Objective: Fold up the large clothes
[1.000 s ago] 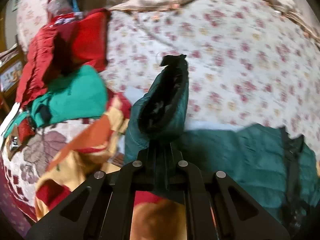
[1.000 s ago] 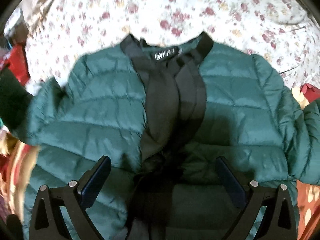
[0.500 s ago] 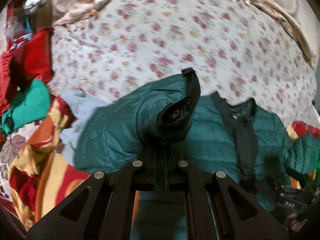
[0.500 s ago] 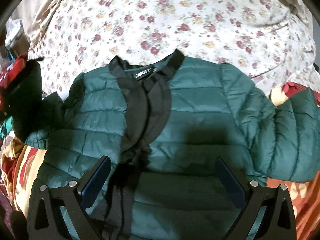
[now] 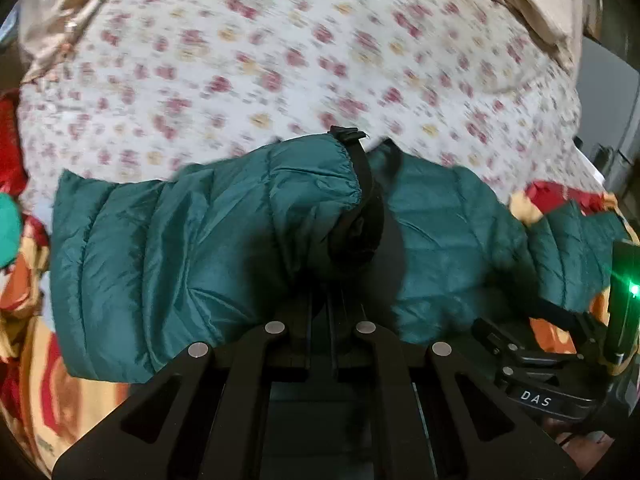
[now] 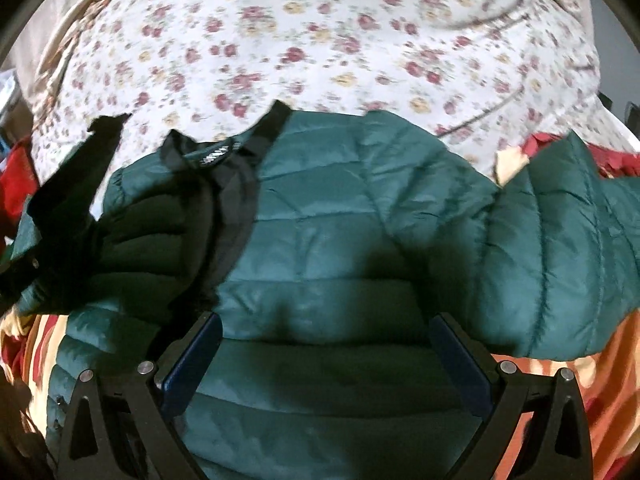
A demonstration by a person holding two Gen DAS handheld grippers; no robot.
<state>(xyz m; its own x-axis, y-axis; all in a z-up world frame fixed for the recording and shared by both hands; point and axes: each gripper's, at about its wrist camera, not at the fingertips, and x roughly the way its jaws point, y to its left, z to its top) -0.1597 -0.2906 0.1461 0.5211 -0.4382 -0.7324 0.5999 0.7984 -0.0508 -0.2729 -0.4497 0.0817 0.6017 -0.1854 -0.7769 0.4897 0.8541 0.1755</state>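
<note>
A dark green quilted jacket (image 6: 340,248) with a black collar and front band lies face up on the bed. My left gripper (image 5: 334,292) is shut on the jacket's left sleeve (image 5: 224,232) near its black cuff (image 5: 360,184) and holds it lifted over the jacket's chest. The same sleeve shows at the left of the right wrist view (image 6: 92,220). My right gripper (image 6: 326,356) is open and empty, low over the jacket's lower front. The other sleeve (image 6: 560,248) lies spread to the right.
A white floral bedsheet (image 6: 320,40) covers the bed behind the jacket. An orange, red and cream patterned blanket (image 5: 36,360) lies under the jacket's near part. Red (image 5: 8,152) and green (image 5: 8,224) clothes sit at the far left. The right gripper's body (image 5: 560,360) shows at lower right.
My left gripper has swung the sleeve from the left side over onto the jacket's chest. My right gripper has drawn back toward the jacket's hem and stayed open.
</note>
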